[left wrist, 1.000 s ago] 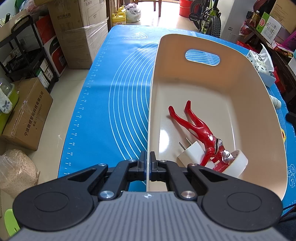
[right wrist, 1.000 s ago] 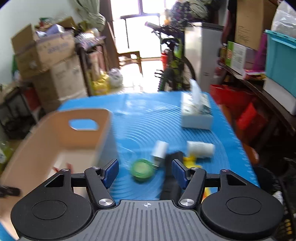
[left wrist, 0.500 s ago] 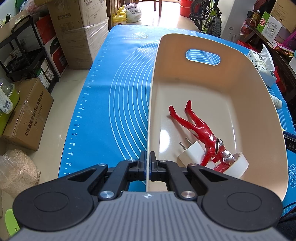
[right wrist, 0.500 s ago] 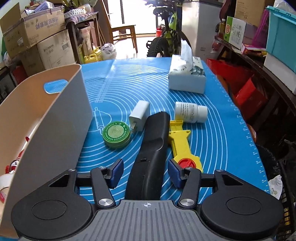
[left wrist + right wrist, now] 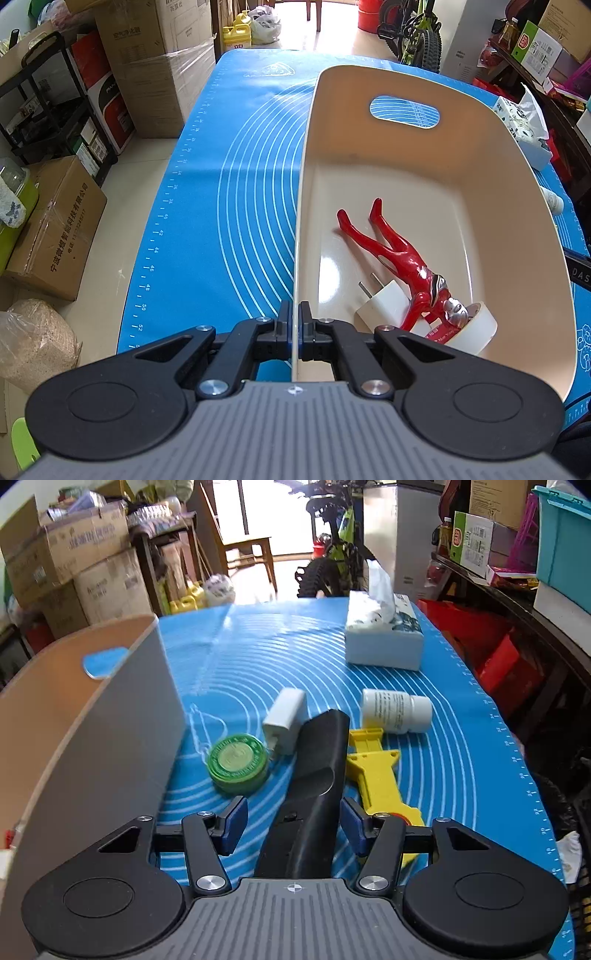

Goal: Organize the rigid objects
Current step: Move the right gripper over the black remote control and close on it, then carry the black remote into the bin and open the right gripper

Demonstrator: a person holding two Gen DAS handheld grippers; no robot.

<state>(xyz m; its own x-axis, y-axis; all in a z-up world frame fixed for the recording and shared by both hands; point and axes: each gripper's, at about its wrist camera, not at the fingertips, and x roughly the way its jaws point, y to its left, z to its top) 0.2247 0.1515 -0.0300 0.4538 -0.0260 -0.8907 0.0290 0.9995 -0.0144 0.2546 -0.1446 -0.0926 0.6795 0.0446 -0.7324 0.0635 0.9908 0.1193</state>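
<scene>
The left gripper [image 5: 294, 325] was clamped on the near rim of the beige basket [image 5: 436, 155], its fingers pressed together on the thin wall. The basket was seen standing on the blue mat [image 5: 236, 192] that covered the bench, an oval handle slot cut in its far wall. Inside it, a red figurine [image 5: 395, 254] was laid on its back, its head resting against a roll of white tape [image 5: 471, 326] at the near right corner, with a white plug adapter [image 5: 380, 304] partly under its body.

The right gripper [image 5: 291, 821] was held with its fingers apart, one on either side of a long black handle-shaped object [image 5: 314, 775] that lay on the mat; no contact with the pads could be made out. Just beside that object, toward the right edge of the bench, a yellow plastic tool [image 5: 376, 771] was seen, and beyond it a white pill bottle [image 5: 397, 710] on its side. Between the black object and the basket wall [image 5: 122, 716], a green round tin [image 5: 238, 762] and a second white charger [image 5: 286, 720] were found. A tissue box [image 5: 384, 638] was placed nearer the far edge.
</scene>
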